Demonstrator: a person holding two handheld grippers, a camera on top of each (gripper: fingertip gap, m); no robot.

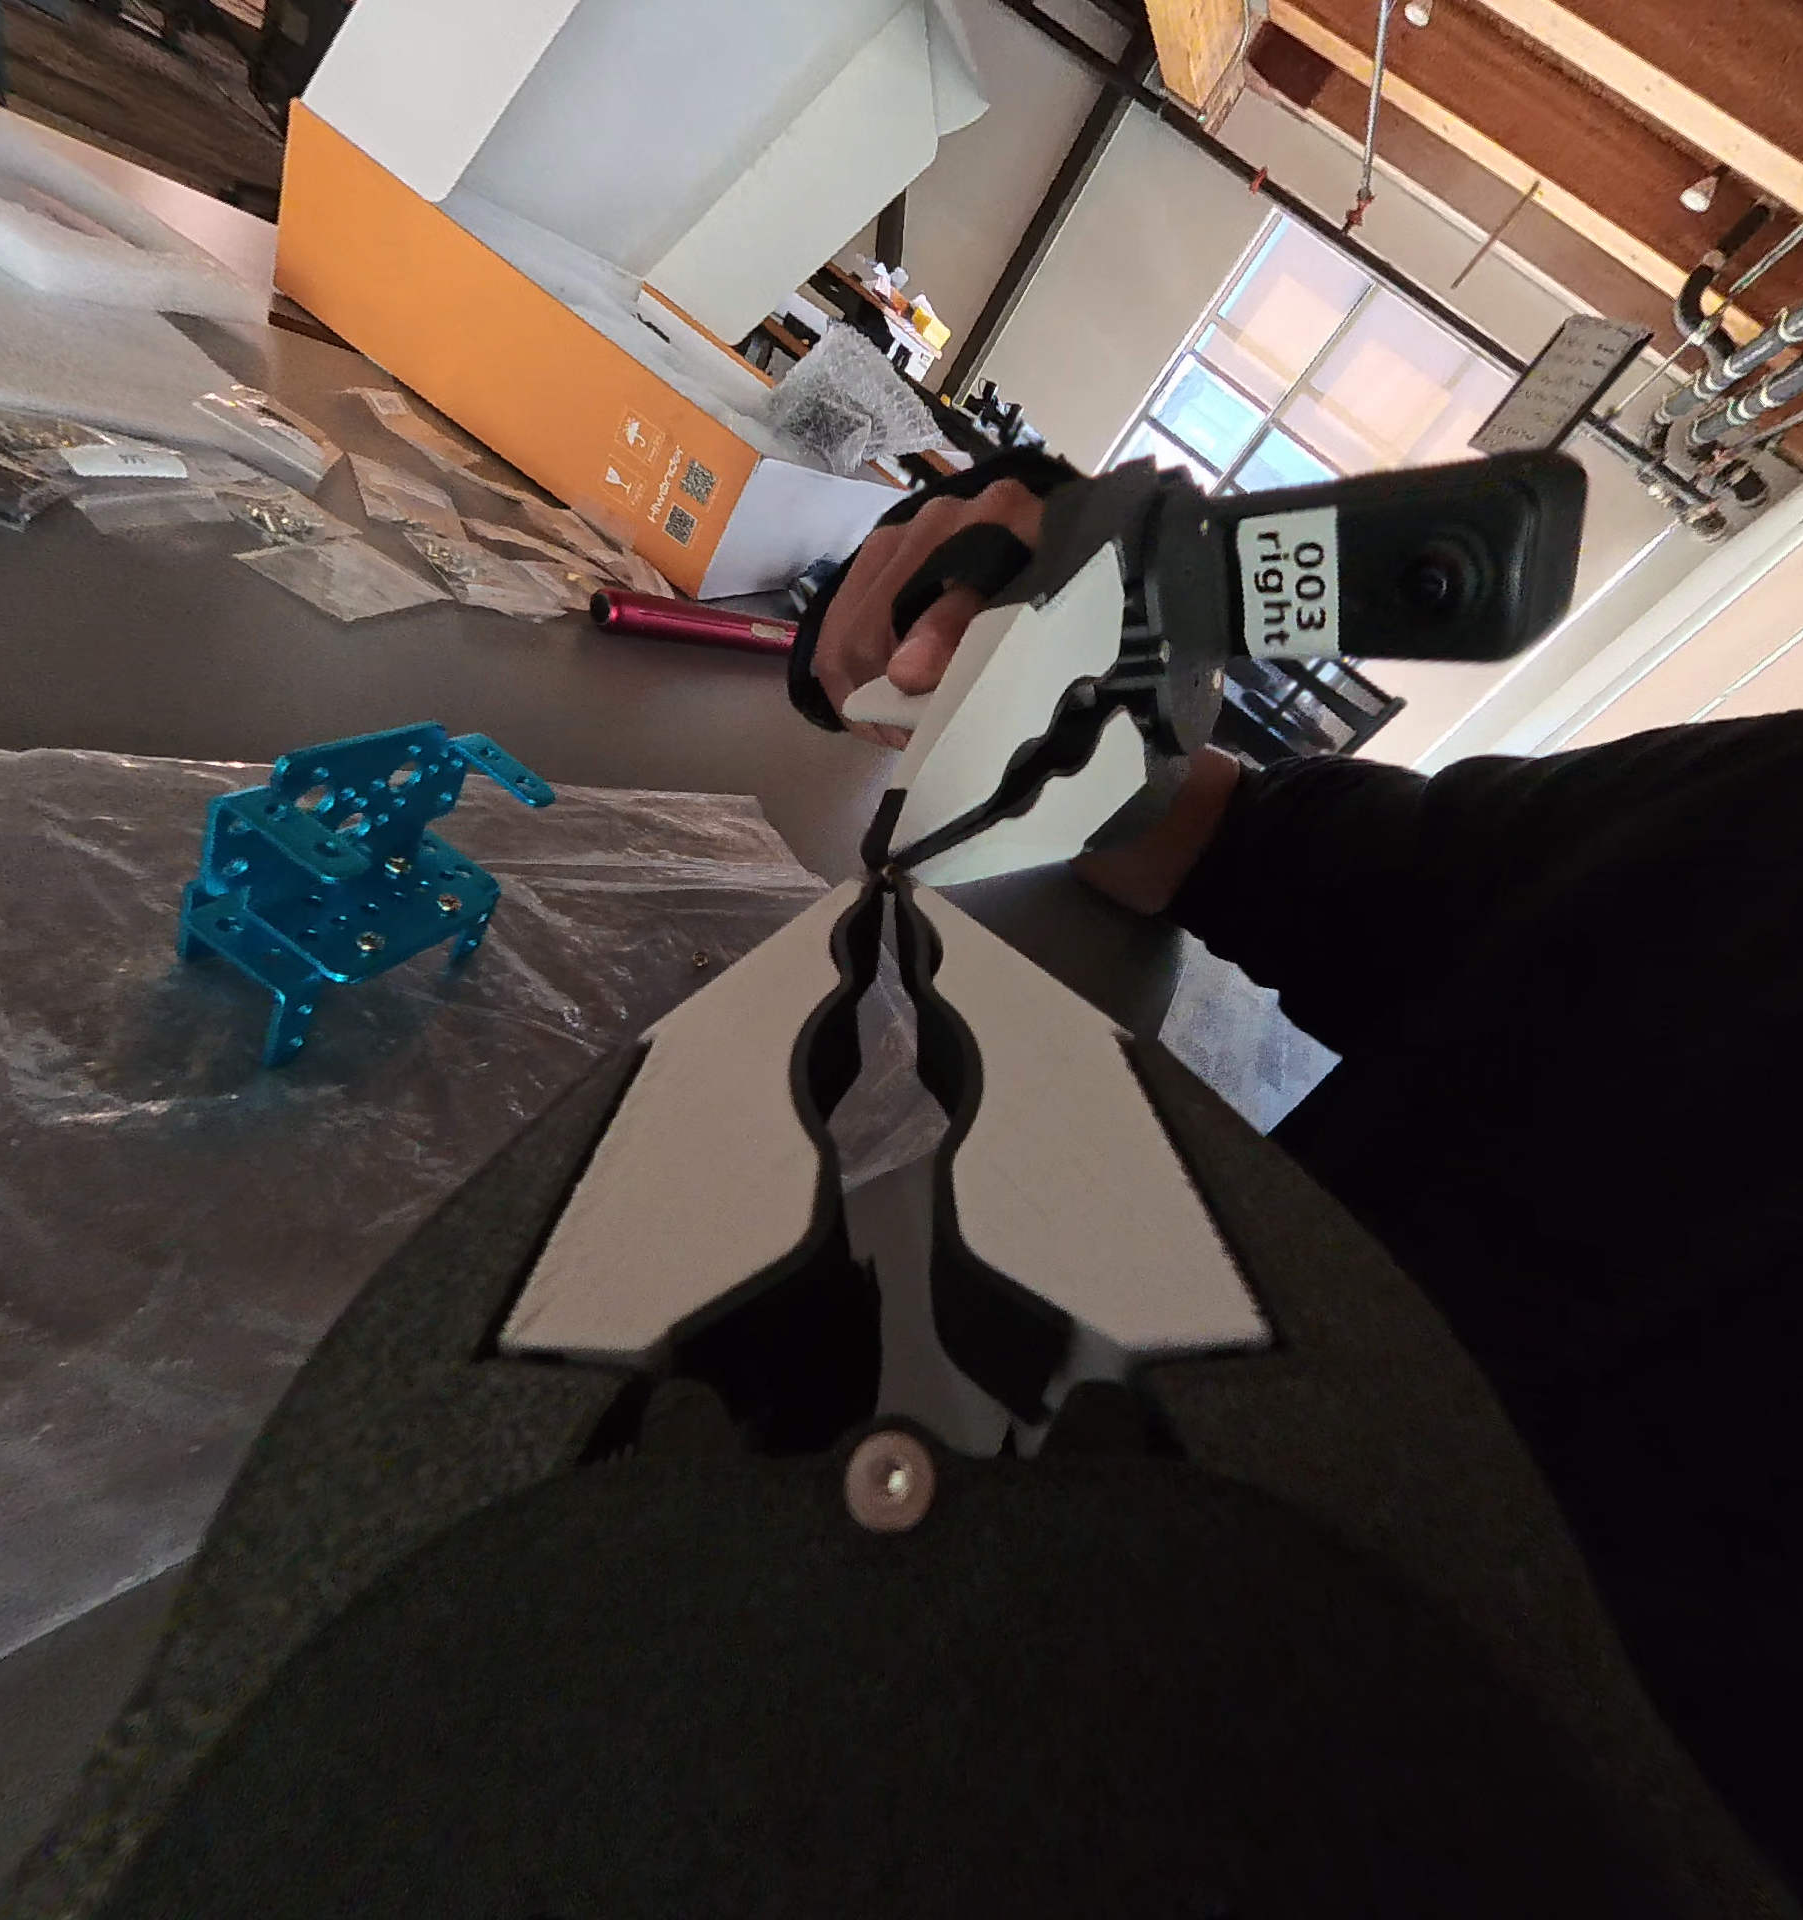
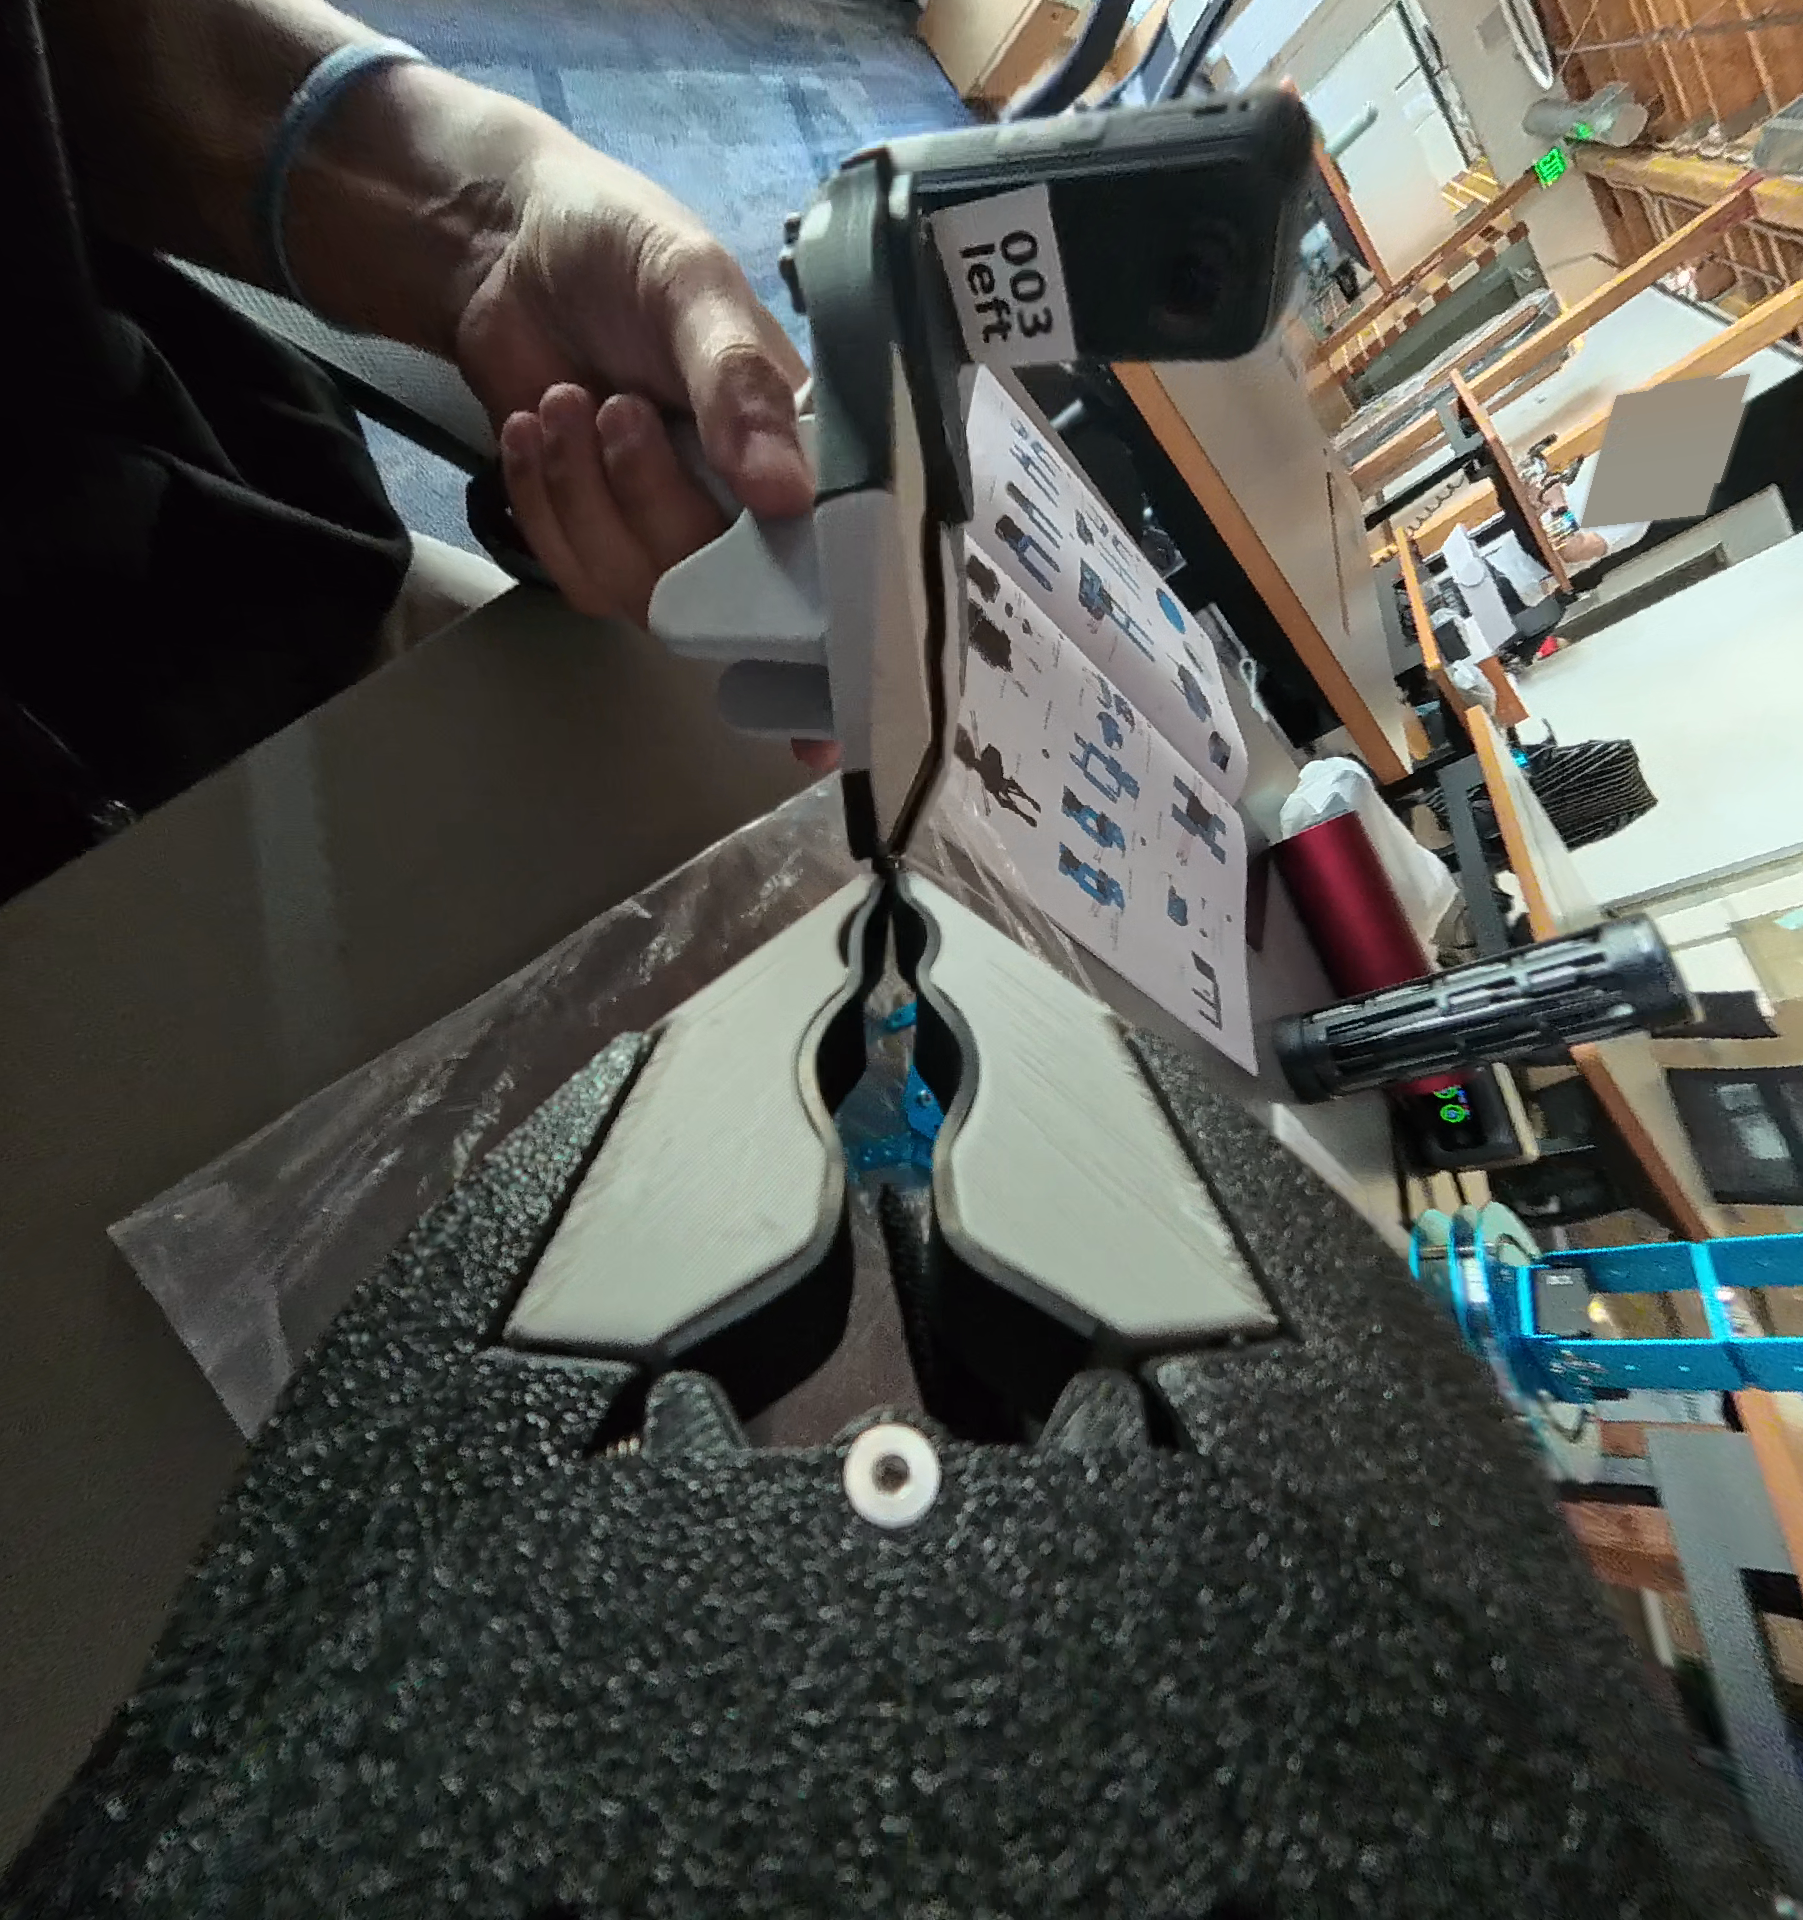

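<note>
My left gripper [image 1: 879,896] and my right gripper [image 1: 892,854] meet tip to tip above the table, both with jaws closed. A tiny brass part [image 1: 890,873] shows just where the tips touch, and both pairs of tips seem to pinch it. The right wrist view shows the same meeting, with my right gripper [image 2: 889,885] below the left gripper [image 2: 879,844]. A blue metal bracket assembly [image 1: 346,883] stands on a clear plastic sheet [image 1: 149,1195] to the left, apart from both grippers. Part of the assembly [image 2: 902,1132] shows through my right finger gap.
An open orange and white box [image 1: 523,343] and several small bags of hardware [image 1: 357,520] lie at the back. A magenta cylinder [image 1: 689,623] lies by the box. An open picture booklet [image 2: 1105,727], a red bottle [image 2: 1344,914], a black ribbed handle [image 2: 1479,1023] and a blue metal frame [image 2: 1655,1320] are to the right. My left and right fingertips are right by each other.
</note>
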